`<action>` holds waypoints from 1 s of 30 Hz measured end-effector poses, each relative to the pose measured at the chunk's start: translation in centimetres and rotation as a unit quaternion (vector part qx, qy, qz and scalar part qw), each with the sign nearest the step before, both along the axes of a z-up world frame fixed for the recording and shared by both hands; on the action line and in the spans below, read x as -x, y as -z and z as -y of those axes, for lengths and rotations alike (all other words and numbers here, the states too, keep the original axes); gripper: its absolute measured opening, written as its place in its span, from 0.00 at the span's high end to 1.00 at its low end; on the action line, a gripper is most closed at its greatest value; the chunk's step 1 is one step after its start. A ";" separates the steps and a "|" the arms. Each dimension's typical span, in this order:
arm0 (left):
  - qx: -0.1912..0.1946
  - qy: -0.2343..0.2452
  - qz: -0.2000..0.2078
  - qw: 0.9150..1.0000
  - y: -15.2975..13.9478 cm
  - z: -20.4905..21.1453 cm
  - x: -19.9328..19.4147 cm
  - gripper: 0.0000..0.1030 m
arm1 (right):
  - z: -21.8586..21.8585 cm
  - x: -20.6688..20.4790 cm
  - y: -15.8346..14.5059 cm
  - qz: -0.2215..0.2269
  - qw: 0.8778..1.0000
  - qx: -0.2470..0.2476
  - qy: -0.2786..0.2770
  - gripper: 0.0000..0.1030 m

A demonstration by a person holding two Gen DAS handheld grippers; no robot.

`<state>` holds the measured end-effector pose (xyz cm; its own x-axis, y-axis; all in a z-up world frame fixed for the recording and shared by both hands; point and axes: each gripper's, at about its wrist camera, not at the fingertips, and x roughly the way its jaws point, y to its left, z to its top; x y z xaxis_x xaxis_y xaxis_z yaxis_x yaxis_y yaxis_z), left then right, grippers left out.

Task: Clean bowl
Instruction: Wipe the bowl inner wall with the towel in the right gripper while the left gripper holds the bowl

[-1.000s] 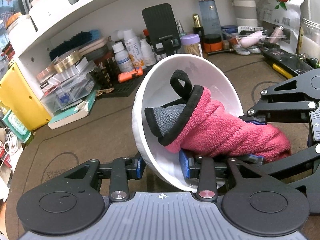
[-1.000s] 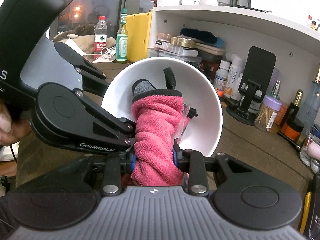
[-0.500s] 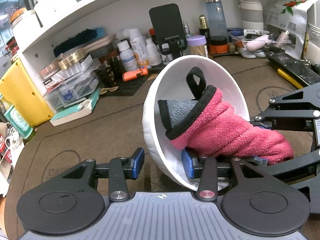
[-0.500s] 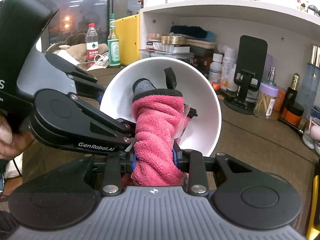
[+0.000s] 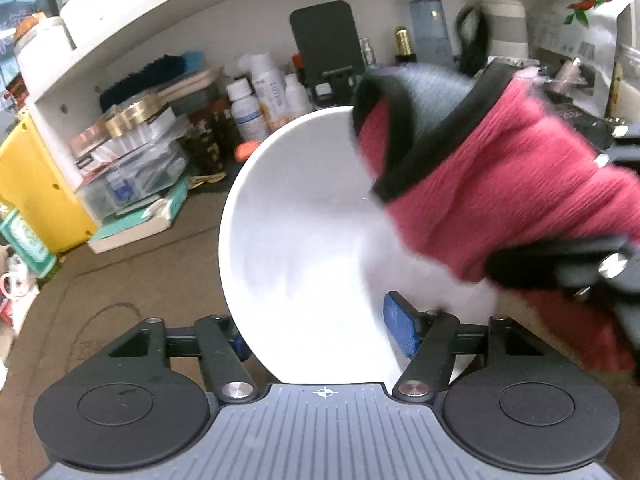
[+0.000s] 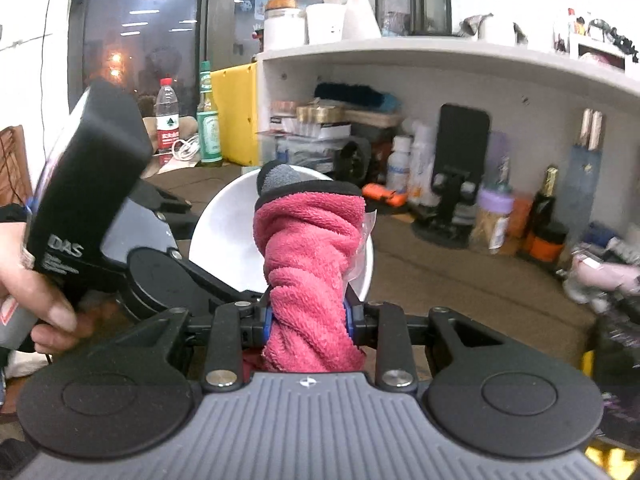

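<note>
My left gripper is shut on the lower wall of a white bowl, which stands tilted on its edge with its opening turned right. A pink cloth with black trim, blurred, sits up at the bowl's upper right rim. In the right wrist view that cloth is bunched into a roll, and my right gripper is shut on it. Behind the cloth is the bowl. A hand holds the left gripper's black body on the left.
A white shelf at the back is crowded with bottles, a black phone stand and plastic boxes. A yellow box stands at the left. A brown mat covers the table below the bowl.
The right gripper has pulled the cloth up and out of the bowl's middle toward its upper right rim. The bowl stays held, now farther from the right wrist camera.
</note>
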<state>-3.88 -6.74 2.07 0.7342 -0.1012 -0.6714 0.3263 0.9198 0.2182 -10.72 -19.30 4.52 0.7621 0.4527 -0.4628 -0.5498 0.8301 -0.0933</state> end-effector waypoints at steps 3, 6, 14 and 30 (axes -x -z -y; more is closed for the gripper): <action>0.010 0.005 0.000 1.000 -0.1 0.0 0.0 0.56 | 0.4 0.7 -1.8 0.049 0.998 0.027 0.003 0.70; 0.007 0.005 0.000 1.000 -0.2 -0.1 0.2 0.65 | -0.2 1.0 -3.1 0.087 0.995 0.055 -0.011 0.70; 0.000 0.006 -0.001 1.000 -0.5 -0.4 0.8 0.70 | -6.6 1.1 1.5 0.221 0.911 0.334 -0.102 0.70; -0.008 0.009 -0.003 1.000 -1.1 0.2 0.8 0.68 | -8.2 -2.4 4.7 0.088 0.920 0.363 -0.116 0.61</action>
